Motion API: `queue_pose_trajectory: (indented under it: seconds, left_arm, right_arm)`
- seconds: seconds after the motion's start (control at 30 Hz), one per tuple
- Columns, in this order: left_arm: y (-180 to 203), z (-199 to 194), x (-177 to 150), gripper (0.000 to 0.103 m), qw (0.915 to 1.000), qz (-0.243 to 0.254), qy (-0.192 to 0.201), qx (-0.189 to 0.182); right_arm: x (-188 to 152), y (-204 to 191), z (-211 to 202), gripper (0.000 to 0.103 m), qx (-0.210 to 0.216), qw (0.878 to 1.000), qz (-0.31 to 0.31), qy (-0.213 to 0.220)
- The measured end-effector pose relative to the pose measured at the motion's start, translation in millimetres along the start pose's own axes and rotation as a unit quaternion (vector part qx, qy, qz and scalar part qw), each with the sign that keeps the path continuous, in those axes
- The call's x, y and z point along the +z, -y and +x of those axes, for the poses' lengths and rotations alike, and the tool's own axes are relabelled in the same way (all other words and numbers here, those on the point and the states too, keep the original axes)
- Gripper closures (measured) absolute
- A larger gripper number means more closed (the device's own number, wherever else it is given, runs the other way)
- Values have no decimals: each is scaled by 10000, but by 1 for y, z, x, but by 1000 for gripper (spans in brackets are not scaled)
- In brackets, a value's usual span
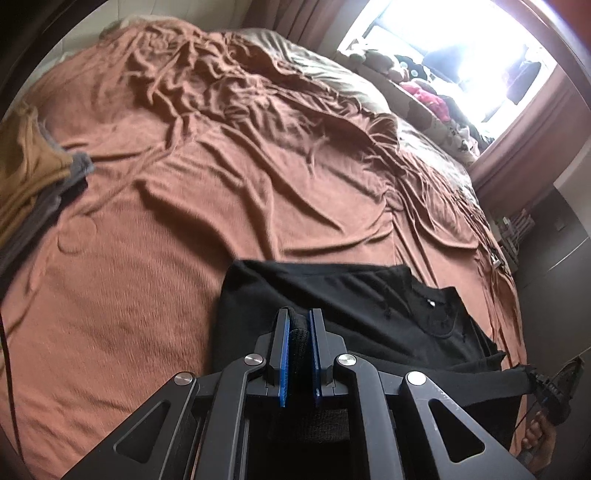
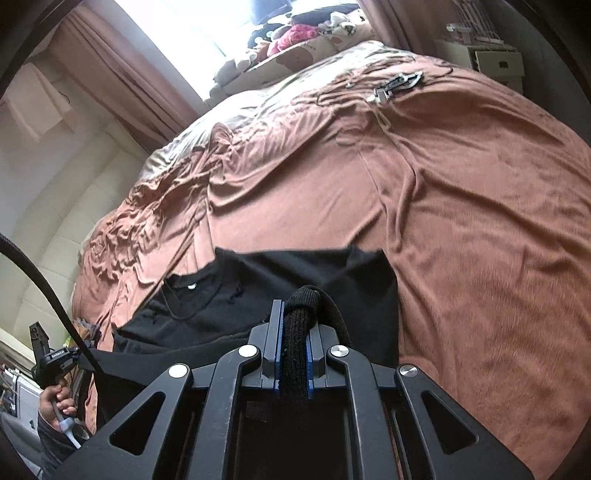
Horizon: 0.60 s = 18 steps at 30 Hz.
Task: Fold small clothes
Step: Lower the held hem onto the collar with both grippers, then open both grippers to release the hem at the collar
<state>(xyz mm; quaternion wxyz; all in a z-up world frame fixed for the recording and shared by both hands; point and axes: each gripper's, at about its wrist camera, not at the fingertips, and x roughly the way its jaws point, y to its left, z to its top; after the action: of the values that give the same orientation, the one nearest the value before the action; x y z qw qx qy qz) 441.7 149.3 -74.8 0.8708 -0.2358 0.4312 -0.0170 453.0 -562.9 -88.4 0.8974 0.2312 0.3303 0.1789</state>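
A black sweatshirt [image 1: 351,306] lies on the brown bedspread [image 1: 184,221] at the near edge, neckline facing up. My left gripper [image 1: 298,317] is shut on its ribbed hem. My right gripper [image 2: 297,306] is shut on the ribbed hem at the other corner, and the sweatshirt [image 2: 295,273] spreads out ahead of it. The hem hangs stretched between both grippers, lifted off the bed. The right gripper shows at the far right of the left wrist view [image 1: 550,387], the left gripper at the far left of the right wrist view [image 2: 55,358].
A pile of mustard and grey clothes [image 1: 29,177] sits on the bed's left side. A metal clip or hanger [image 2: 399,83] lies on the bedspread far ahead. Plush toys [image 2: 295,33] line the window sill. A white drawer unit [image 2: 491,62] stands beyond the bed.
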Motion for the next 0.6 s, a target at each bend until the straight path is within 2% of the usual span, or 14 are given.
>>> queue_pose_trajectory:
  seconds: [0.37,0.6]
  left_arm:
    - [21,6,28,93,9996,223,173,35]
    - [17,41,34,93,9991,296,-25,293]
  right_arm:
    - [13,-3,8,97,-151,9996,-58,249]
    - [19,-1,33,97,-276,9995,-97,153]
